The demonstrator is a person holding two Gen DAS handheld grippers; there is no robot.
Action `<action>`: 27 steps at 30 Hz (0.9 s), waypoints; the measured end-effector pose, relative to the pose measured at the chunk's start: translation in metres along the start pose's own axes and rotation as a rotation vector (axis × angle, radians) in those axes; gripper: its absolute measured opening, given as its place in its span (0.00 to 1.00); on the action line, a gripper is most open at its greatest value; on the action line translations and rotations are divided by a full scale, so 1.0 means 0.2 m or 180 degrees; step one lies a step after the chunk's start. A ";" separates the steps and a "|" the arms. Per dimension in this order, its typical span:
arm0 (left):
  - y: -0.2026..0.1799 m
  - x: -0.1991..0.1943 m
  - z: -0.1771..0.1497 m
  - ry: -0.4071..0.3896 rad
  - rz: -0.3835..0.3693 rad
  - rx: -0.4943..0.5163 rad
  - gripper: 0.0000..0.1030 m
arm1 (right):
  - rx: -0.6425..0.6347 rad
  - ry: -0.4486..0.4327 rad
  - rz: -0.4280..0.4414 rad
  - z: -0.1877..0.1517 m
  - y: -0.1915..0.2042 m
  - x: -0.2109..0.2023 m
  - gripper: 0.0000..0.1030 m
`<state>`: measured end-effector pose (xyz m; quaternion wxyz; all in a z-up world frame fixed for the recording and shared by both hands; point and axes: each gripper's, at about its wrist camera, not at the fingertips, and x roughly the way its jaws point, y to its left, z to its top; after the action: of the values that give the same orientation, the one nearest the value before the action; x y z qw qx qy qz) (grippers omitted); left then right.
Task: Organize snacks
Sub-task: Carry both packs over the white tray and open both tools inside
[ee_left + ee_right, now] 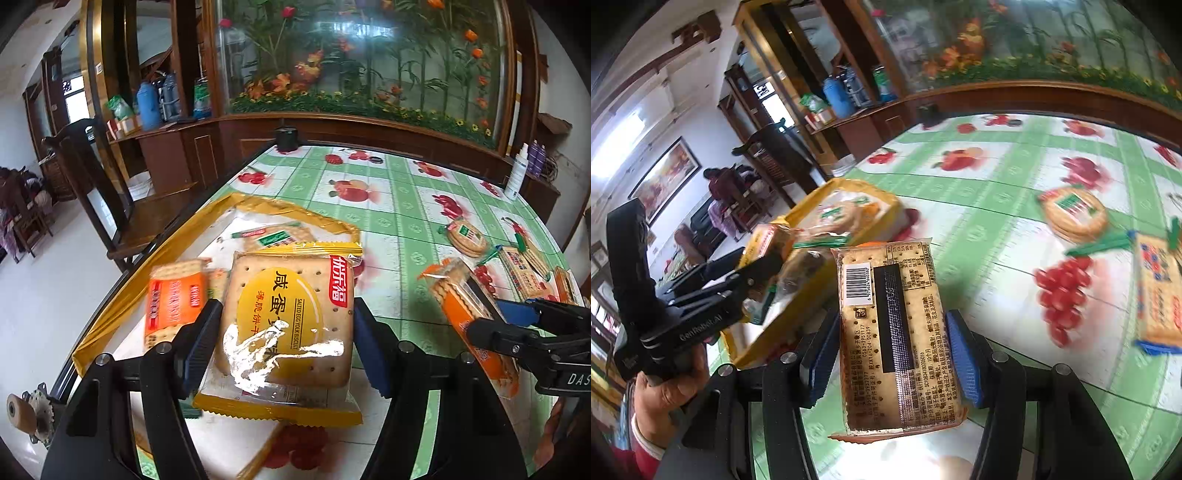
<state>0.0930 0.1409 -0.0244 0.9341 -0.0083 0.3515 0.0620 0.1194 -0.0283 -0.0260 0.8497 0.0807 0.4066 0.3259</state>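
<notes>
Behind stood a flower wall; left gripper [284, 332] squeezed the yellow egg biscuit pack [286, 325] above the gold tray [110, 325], maybe to drop it in, and right gripper [890, 354] clamped an orange cracker pack [897, 332], waiting beside it

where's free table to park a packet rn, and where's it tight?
Free: the far stretch of tablecloth between the black cylinder and the white bottle; also the middle strip between the yellow tray and the round biscuit pack. Crowded: inside the tray, and the right edge by the blue-trimmed pack.
</notes>
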 end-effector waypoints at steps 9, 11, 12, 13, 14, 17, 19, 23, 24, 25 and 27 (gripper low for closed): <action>0.16 0.01 -0.02 0.0040 0.0113 -0.0144 0.67 | -0.0211 0.0058 0.0113 0.08 0.17 0.14 0.56; 0.19 0.00 -0.03 0.0035 0.0133 -0.0181 0.67 | -0.0234 0.0068 0.0135 0.10 0.19 0.16 0.56; 0.21 0.00 -0.03 0.0036 0.0143 -0.0197 0.67 | -0.0247 0.0080 0.0146 0.10 0.20 0.17 0.56; 0.23 0.00 -0.03 0.0037 0.0156 -0.0218 0.67 | -0.0259 0.0093 0.0150 0.11 0.21 0.19 0.56; 0.25 0.00 -0.04 0.0038 0.0167 -0.0242 0.67 | -0.0266 0.0100 0.0154 0.11 0.22 0.20 0.56; 0.30 0.02 -0.04 0.0067 0.0195 -0.0304 0.67 | -0.0266 0.0127 0.0192 0.13 0.23 0.24 0.56; 0.33 0.03 -0.05 0.0089 0.0207 -0.0329 0.67 | -0.0260 0.0145 0.0202 0.14 0.24 0.27 0.56; 0.35 0.05 -0.05 0.0119 0.0215 -0.0354 0.67 | -0.0248 0.0142 0.0230 0.20 0.27 0.34 0.56; 0.36 0.05 -0.05 0.0127 0.0212 -0.0358 0.67 | -0.0250 0.0133 0.0245 0.22 0.28 0.36 0.56; 0.37 0.06 -0.05 0.0133 0.0209 -0.0356 0.67 | -0.0260 0.0126 0.0252 0.24 0.30 0.37 0.56; 0.37 0.07 -0.05 0.0144 0.0205 -0.0362 0.67 | -0.0284 0.0113 0.0245 0.28 0.33 0.41 0.56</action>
<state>0.0876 0.2162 -0.0379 0.9215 -0.0515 0.3685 0.1116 0.1661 0.0804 -0.0152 0.8319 0.0525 0.4034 0.3775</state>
